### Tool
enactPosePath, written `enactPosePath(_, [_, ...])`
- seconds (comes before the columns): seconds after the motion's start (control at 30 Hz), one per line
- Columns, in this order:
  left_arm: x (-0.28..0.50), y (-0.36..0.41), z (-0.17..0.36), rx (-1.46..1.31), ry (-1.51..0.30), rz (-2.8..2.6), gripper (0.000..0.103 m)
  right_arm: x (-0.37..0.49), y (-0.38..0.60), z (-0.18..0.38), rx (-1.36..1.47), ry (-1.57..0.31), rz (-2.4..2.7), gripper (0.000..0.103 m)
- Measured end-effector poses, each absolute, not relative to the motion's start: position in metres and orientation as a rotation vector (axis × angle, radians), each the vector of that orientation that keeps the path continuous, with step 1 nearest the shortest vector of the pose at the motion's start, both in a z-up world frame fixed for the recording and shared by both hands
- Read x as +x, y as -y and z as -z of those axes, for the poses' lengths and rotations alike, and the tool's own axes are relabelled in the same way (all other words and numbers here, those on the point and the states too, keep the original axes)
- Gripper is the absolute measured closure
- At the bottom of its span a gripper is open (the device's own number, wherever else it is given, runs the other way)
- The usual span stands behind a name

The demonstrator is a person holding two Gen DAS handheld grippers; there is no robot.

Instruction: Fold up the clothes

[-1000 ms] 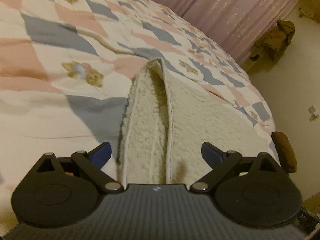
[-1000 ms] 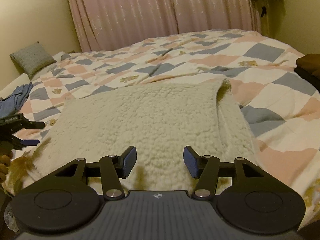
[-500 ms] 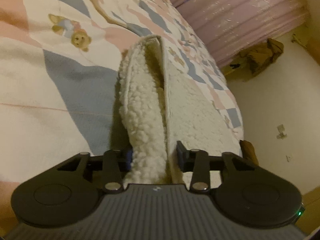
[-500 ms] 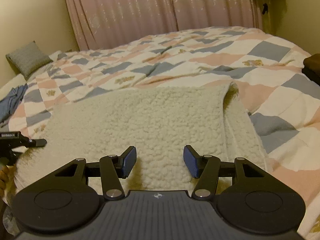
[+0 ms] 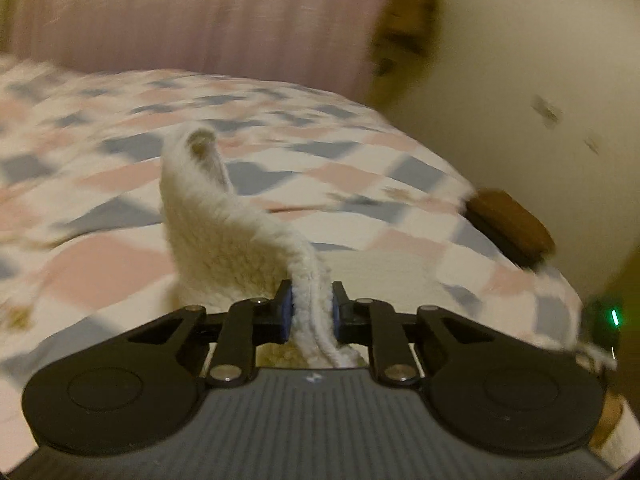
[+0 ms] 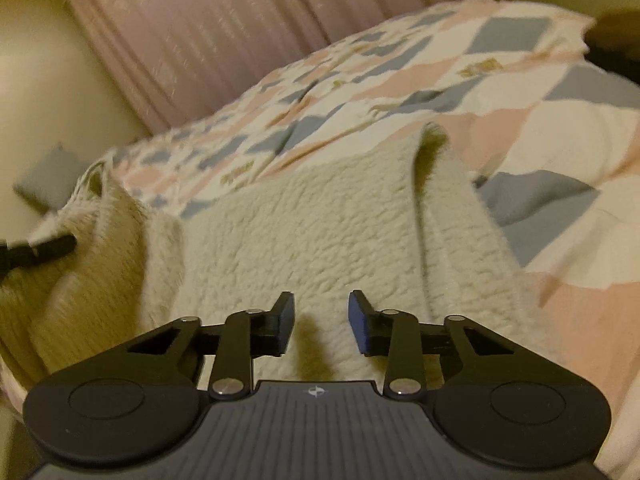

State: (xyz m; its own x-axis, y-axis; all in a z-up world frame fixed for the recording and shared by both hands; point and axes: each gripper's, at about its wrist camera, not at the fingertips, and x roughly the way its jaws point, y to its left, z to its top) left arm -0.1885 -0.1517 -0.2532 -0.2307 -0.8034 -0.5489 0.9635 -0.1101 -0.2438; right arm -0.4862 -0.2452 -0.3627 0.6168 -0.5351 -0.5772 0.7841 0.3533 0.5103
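Note:
A cream fleece garment (image 6: 320,236) lies folded on the patchwork bed. My left gripper (image 5: 311,311) is shut on the garment's edge (image 5: 224,236) and holds it lifted above the quilt, the fabric trailing away in a raised strip. In the right wrist view the left gripper (image 6: 40,250) shows at the far left, pulling that side up. My right gripper (image 6: 322,322) is open and empty, hovering just above the near part of the fleece. Both views are motion-blurred.
The quilt (image 6: 540,128) in pink, grey and white squares covers the bed. Pink curtains (image 6: 240,28) hang behind. A brown cushion (image 5: 508,224) sits at the bed's right edge. A grey pillow (image 6: 50,178) lies far left.
My left gripper closed on the fleece edge, then lifted and swung it up off the bed. My right gripper stayed open and tilted, moving slightly closer over the fleece.

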Motion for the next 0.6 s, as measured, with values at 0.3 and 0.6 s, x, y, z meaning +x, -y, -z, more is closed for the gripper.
enactPosePath(0.3, [-0.272, 0.174, 0.298, 0.492, -0.681, 1.793, 0.089, -0.528, 0.292, 0.359, 1.23, -0.006, 0.523, 0.03])
enactPosePath(0.6, [-0.27, 0.166, 0.292, 0.508, -0.673, 1.792, 0.085, -0.451, 0.332, 0.377, 1.362, -0.153, 0.389, 0.074])
